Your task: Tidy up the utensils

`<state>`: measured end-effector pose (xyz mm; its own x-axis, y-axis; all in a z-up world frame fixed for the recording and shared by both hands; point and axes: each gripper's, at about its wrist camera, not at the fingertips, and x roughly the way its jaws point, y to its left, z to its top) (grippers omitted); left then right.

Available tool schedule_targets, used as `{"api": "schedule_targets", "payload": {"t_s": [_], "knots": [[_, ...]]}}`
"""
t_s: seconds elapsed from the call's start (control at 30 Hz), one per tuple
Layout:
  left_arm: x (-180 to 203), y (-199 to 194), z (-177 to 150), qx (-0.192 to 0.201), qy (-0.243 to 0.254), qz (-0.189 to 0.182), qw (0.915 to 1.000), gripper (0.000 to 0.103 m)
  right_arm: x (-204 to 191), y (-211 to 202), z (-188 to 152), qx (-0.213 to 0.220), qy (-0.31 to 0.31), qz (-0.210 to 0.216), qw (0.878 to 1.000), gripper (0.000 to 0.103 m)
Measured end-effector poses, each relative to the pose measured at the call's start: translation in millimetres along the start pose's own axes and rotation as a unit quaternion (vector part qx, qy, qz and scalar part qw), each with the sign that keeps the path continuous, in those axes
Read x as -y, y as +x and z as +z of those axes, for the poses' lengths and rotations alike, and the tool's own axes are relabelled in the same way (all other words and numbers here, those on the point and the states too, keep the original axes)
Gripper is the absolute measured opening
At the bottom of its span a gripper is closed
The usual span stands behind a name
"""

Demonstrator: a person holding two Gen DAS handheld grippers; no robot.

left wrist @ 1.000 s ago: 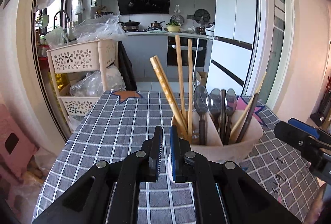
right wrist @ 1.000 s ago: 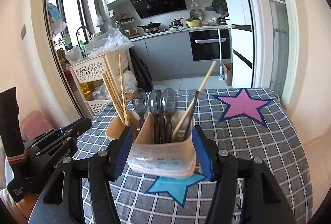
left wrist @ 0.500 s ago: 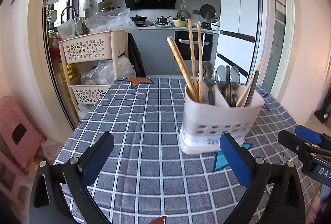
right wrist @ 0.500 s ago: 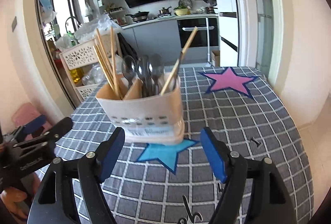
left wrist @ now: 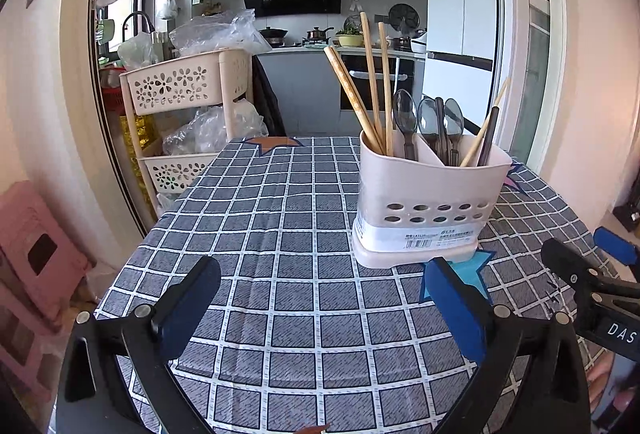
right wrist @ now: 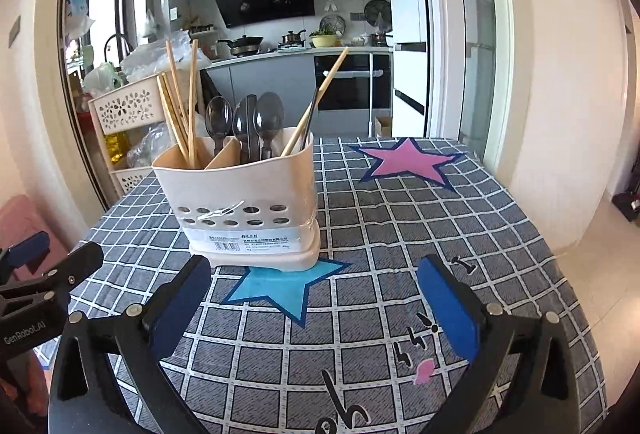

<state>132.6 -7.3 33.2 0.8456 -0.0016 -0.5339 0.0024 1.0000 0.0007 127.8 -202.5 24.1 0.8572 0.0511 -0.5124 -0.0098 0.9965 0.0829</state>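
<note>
Right wrist view is showing the utensil caddy (right wrist: 244, 209) standing upright on the checked tablecloth (right wrist: 400, 234), its base overlapping the blue star patch (right wrist: 280, 288).
- Contents, sorted by compartment: wooden chopsticks (right wrist: 188, 113) leaning in the left compartment; three dark spoons (right wrist: 244, 125) standing bowl-up in the middle; two more chopsticks, one pale and one dark (right wrist: 316, 105), slanting in the right.
- Right gripper (right wrist: 312, 298): jaws have just been opening and are now standing wide, nothing between them, the caddy just ahead and to the left of the gap.
- Left gripper (left wrist: 320, 298): jaws also spread wide and empty, the caddy (left wrist: 428, 201) ahead and to the right.
- Surroundings: a perforated storage cart (left wrist: 180, 93) beyond the table's far left corner; a pink star patch (right wrist: 408, 161) on the cloth behind the caddy.
- Judgement: sorting is looking complete.
- Risk: the tall chopsticks are overhanging the rim, so a finger sweeping past could catch them and tip the light caddy.
</note>
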Motion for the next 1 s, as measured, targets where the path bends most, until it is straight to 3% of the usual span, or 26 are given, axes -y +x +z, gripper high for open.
{"api": "schedule_targets", "payload": {"t_s": [1.0], "knots": [[-0.5,1.3,-5.6,-0.001,-0.002,0.005,1.0,0.103,-4.9,-0.9,0.5,0.01,-0.002,0.002,1.0,0.103]]}}
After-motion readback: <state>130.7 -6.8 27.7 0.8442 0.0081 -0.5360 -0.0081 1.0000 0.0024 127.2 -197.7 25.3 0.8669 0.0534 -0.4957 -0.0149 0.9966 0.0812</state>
